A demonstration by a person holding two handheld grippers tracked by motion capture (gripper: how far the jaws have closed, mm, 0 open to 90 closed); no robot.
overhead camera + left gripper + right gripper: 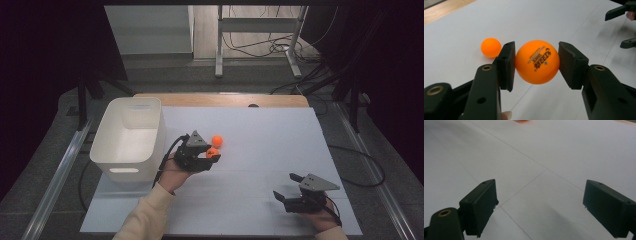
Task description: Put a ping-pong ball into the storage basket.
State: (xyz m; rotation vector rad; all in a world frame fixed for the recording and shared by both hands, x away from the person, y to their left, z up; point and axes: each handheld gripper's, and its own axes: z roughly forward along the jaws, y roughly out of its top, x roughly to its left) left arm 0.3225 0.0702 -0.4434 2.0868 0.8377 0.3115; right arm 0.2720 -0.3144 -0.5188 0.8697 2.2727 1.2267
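Left gripper view shows an orange ball (537, 61) printed with black lettering, clamped between the two black jaws of the left gripper (536, 65), both pads pressed against its sides. Whether it has left the tabletop (564, 22) I cannot tell for sure, though it seems to sit slightly above it. Just beyond the one jaw lies a second orange ball (490, 47), free on the white surface and apart from the held one.

From the high view, the held ball sits at the tip of the left gripper (210, 156) near the middle of the tabletop, with the loose ball (217, 140) close beside it. A white bin (131, 137) stands at the left edge of the tabletop, open at the top and near that hand.

The right gripper (286, 189) rests low at the near right, its jaws wide apart with nothing between them, well apart from both balls.

My reading is that the grasp is made and the carry comes next: lifting the ball, swinging it left over the rim of the bin, and parting the jaws there. The move calls for a steady squeeze, since a smooth round ball could slip out.
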